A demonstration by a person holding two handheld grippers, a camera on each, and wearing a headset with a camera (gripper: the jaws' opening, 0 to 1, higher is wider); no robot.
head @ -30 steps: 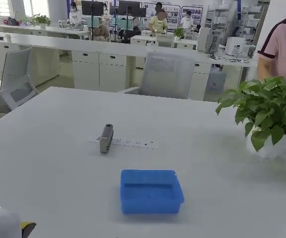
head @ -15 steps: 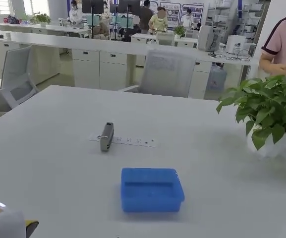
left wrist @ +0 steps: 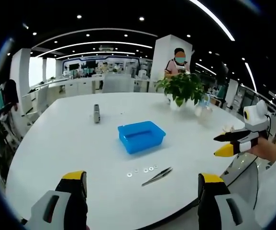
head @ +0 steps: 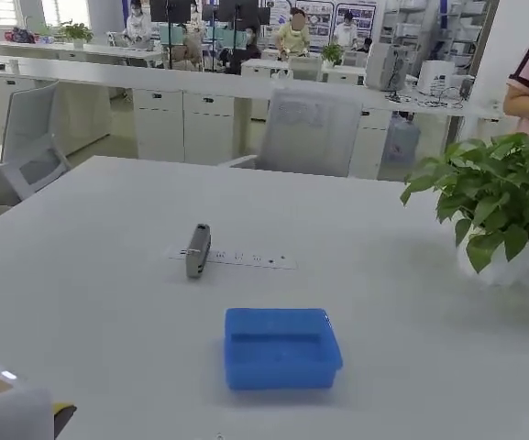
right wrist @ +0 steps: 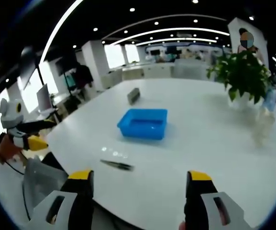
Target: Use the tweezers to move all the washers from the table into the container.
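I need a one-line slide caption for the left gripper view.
Open left claw faces the white table, where washers and tweezers lie near the blue container.

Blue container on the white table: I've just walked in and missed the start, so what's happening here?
A person holds the left gripper and right gripper, both open and empty, near the edge of the table. The tweezers lie untouched beside a short row of washers. The blue container sits just beyond them and looks empty, so no washer has been moved yet.
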